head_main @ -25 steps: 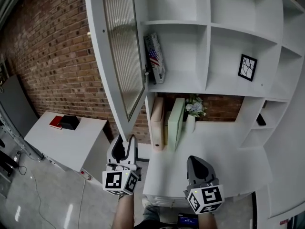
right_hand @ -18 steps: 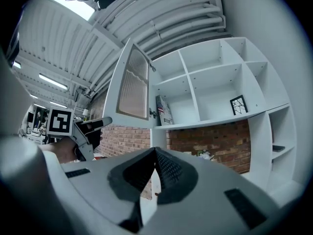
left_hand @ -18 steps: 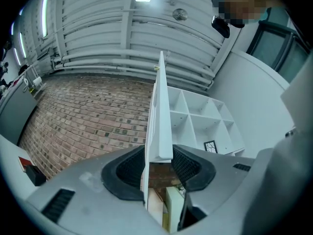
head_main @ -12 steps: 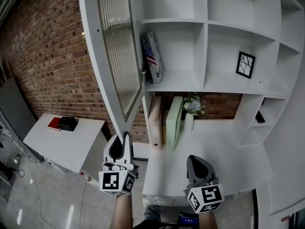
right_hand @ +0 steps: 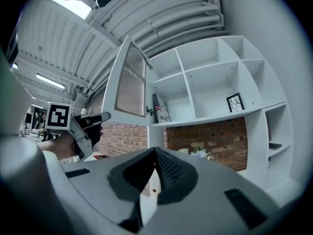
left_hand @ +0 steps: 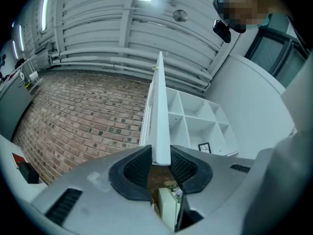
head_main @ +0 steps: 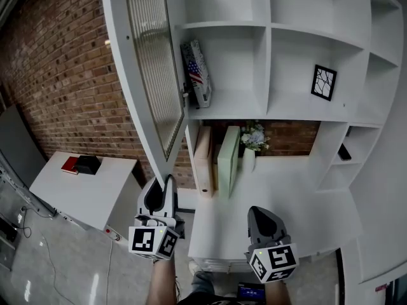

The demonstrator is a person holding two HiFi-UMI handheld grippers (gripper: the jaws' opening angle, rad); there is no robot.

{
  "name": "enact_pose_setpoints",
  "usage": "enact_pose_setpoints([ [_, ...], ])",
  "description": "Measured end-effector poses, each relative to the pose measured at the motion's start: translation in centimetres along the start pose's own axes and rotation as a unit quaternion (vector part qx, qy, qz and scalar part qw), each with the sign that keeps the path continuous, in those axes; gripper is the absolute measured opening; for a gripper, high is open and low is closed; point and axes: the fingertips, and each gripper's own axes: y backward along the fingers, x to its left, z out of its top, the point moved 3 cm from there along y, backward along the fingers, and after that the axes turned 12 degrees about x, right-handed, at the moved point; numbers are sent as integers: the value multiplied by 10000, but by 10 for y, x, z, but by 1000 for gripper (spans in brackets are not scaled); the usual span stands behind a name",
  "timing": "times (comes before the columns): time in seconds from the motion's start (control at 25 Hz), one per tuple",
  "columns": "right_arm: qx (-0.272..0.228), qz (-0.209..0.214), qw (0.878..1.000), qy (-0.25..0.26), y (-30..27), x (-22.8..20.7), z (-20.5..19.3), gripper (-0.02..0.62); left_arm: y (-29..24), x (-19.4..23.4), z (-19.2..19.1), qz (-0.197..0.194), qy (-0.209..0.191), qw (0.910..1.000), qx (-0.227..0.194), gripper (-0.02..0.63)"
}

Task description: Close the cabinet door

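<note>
The white cabinet door (head_main: 152,75) with a ribbed glass pane stands swung open to the left of the white shelf unit (head_main: 270,56). My left gripper (head_main: 161,188) is at the door's lower corner. In the left gripper view the door's thin edge (left_hand: 159,116) runs down between the black pads (left_hand: 134,168), and my left gripper (left_hand: 160,163) is shut on it. My right gripper (head_main: 264,216) hangs lower right, apart from the door, over the counter's front edge. Its jaws (right_hand: 155,153) meet at the tip with nothing between them. The right gripper view also shows the open door (right_hand: 129,84).
A flag-printed book (head_main: 196,75) leans in the compartment behind the door. A framed picture (head_main: 324,82) stands on the right. Binders (head_main: 203,161), a green box (head_main: 227,161) and flowers (head_main: 253,137) sit on the counter. A white table (head_main: 82,186) stands left, by the brick wall.
The left gripper and the door's lower corner have shifted slightly to the left in the head view. The right gripper has stayed in place.
</note>
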Motion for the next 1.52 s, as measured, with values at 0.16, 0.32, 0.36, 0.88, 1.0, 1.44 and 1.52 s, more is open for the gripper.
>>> enact_pose_setpoints([
  [0.16, 11, 23, 10000, -21, 0, 0, 0, 1, -2, -9, 0, -130, 21, 9999, 59, 98],
  [0.32, 16, 19, 10000, -26, 0, 1, 1, 1, -5, -21, 0, -307, -15, 9995, 106, 109],
  [0.36, 15, 17, 10000, -28, 0, 1, 1, 1, -6, -24, -1, -352, -21, 9993, 113, 112],
  [0.88, 7, -71, 10000, -57, -3, 0, 1, 1, -15, -46, -6, -777, -40, 9967, 218, 138],
  [1.0, 40, -93, 9999, -48, -6, 1, -1, 1, -18, -53, -6, -895, -57, 9958, 206, 144],
  [1.44, 94, -169, 9998, -61, -10, -1, -1, 1, -28, -74, -9, -1228, -149, 9920, 257, 161],
  [1.52, 121, -197, 9997, -88, -11, -3, -1, 1, -31, -76, -9, -1248, -154, 9917, 277, 163],
])
